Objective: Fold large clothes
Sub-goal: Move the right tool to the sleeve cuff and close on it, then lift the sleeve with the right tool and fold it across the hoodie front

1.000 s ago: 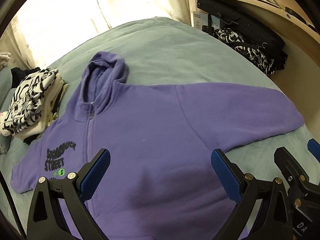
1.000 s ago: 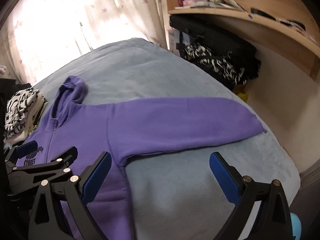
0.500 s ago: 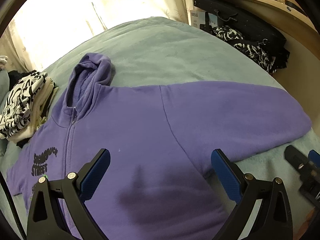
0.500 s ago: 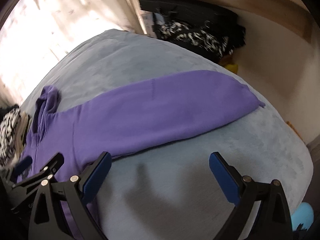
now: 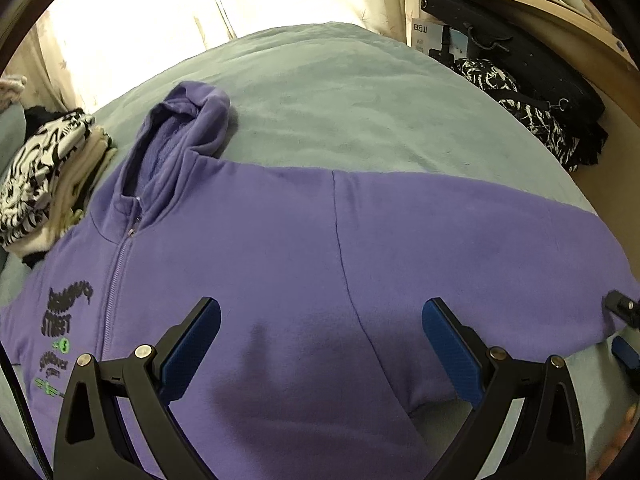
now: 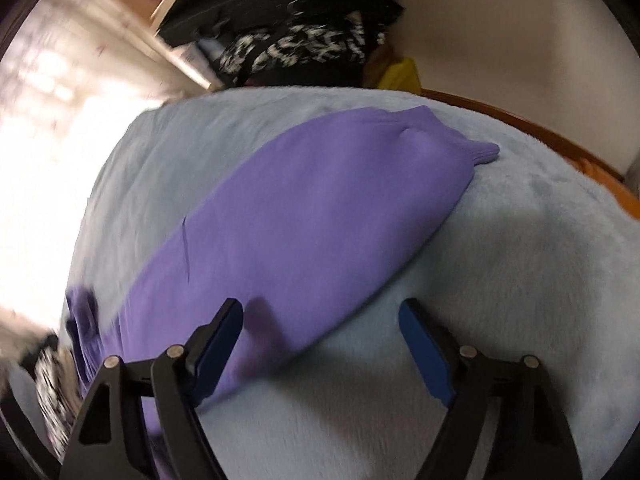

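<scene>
Left wrist view shows a purple zip-up hoodie (image 5: pixel 280 272) lying flat, front side up, on a bed covered with a pale blue-green blanket (image 5: pixel 340 100). Its hood (image 5: pixel 184 128) points toward 11 o'clock, the zipper runs down from the collar toward 7 o'clock, and black and green lettering (image 5: pixel 60 320) sits on the chest panel at 8 o'clock. One sleeve (image 5: pixel 500 248) stretches out toward 3 o'clock.

Above the hoodie's torso, at 6 o'clock, the left hand-held gripper (image 5: pixel 320 344) hangs with its blue-padded jaws spread wide, nothing between them but the fabric below, and no pad pressing on it. At the 4 o'clock edge a part of the right hand-held gripper (image 5: pixel 622 320) shows beside the sleeve.

In the blurred right wrist view, the sleeve (image 6: pixel 320 220) runs from 8 o'clock up to its cuff (image 6: pixel 480 152) at 1 o'clock. The right hand-held gripper (image 6: pixel 320 340) straddles the sleeve's lower edge: one pad over purple cloth, the other over bare blanket (image 6: pixel 520 260). Its jaws have just been closing somewhat yet stand apart, gripping nothing.

Further out, a stack of folded clothes (image 5: pixel 44 176), black-and-white patterned on top, rests at 9 o'clock beside the hoodie's shoulder. Curtains (image 5: pixel 160 12) hang bright at 12 o'clock. A black case (image 5: pixel 520 60) and patterned fabric (image 5: pixel 532 120) sit under a wooden shelf (image 5: pixel 560 4) at 2 o'clock.
</scene>
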Action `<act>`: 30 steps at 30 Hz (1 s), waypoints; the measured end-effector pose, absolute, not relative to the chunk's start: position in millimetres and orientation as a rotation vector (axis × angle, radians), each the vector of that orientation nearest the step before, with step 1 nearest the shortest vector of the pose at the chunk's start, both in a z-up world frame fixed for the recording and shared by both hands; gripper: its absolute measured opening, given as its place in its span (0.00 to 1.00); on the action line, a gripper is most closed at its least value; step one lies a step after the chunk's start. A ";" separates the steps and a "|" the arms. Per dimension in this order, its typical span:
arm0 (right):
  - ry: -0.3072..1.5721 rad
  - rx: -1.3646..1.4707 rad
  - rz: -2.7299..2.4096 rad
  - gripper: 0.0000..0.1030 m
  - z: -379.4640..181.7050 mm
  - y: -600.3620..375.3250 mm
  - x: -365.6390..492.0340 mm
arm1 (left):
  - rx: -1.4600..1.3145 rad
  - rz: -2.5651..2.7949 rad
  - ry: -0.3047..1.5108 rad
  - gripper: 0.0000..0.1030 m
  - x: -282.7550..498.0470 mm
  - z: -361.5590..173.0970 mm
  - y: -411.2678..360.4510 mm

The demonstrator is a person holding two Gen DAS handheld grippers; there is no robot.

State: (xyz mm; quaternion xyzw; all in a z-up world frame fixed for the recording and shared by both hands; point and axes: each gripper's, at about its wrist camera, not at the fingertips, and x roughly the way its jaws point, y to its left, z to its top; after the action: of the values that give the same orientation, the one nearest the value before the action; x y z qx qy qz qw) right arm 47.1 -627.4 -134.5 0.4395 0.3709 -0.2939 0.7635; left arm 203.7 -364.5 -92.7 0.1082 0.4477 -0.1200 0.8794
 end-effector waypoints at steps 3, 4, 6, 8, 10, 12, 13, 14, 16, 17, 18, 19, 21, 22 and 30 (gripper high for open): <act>0.781 0.956 -0.676 0.78 -136.6 -631.3 53.4 | 0.227 -0.271 0.951 0.97 204.8 -95.0 -361.8; 0.781 0.948 -0.684 0.78 -136.7 -631.7 55.8 | 0.232 -0.266 0.955 0.97 204.7 -95.2 -360.6; 0.778 0.927 -0.700 0.66 -135.8 -632.2 59.0 | 0.234 -0.260 0.966 0.97 204.6 -95.1 -356.7; 0.772 0.920 -0.708 0.44 -136.0 -636.8 57.6 | 0.237 -0.267 0.975 0.97 203.1 -93.3 -350.9; 0.739 0.959 -0.690 0.20 -135.6 -641.2 50.9 | 0.263 -0.251 0.979 0.97 201.0 -91.0 -344.3; 0.701 0.993 -0.667 0.14 -131.6 -641.6 44.4 | 0.272 -0.253 0.998 0.96 199.1 -89.0 -335.6; 0.676 0.988 -0.662 0.13 -125.6 -639.3 42.5 | 0.261 -0.255 1.006 0.95 198.0 -87.5 -330.9; 0.649 0.959 -0.661 0.12 -115.4 -634.0 41.7 | 0.242 -0.252 1.013 0.95 196.0 -85.2 -323.3; 0.593 0.879 -0.640 0.11 -89.3 -616.7 43.4 | 0.210 -0.238 1.012 0.95 191.2 -79.4 -308.0; 0.574 0.856 -0.625 0.10 -80.2 -610.0 45.2 | 0.197 -0.231 1.006 0.93 187.7 -75.2 -298.4; 0.549 0.815 -0.594 0.09 -65.3 -597.6 48.8 | 0.191 -0.227 1.000 0.92 186.2 -72.5 -292.7; 0.531 0.783 -0.570 0.09 -54.3 -587.2 51.8 | 0.185 -0.219 0.987 0.89 182.6 -67.9 -282.8; 0.500 0.691 -0.499 0.09 -26.9 -556.0 62.5 | 0.176 -0.203 0.975 0.87 178.8 -61.4 -267.9; 0.494 0.655 -0.463 0.09 -17.3 -542.4 67.5 | 0.165 -0.195 0.973 0.87 176.7 -57.8 -257.2; 0.589 0.381 -0.122 0.09 6.3 -396.6 116.2 | 0.107 -0.116 0.956 0.87 166.0 -45.9 -180.5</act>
State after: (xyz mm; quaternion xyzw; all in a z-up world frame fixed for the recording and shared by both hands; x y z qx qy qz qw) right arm 116.2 -396.6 6.3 0.1863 0.2884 -0.0597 0.9373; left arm 166.0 -180.5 -45.9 0.0513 0.4597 -0.0559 0.8848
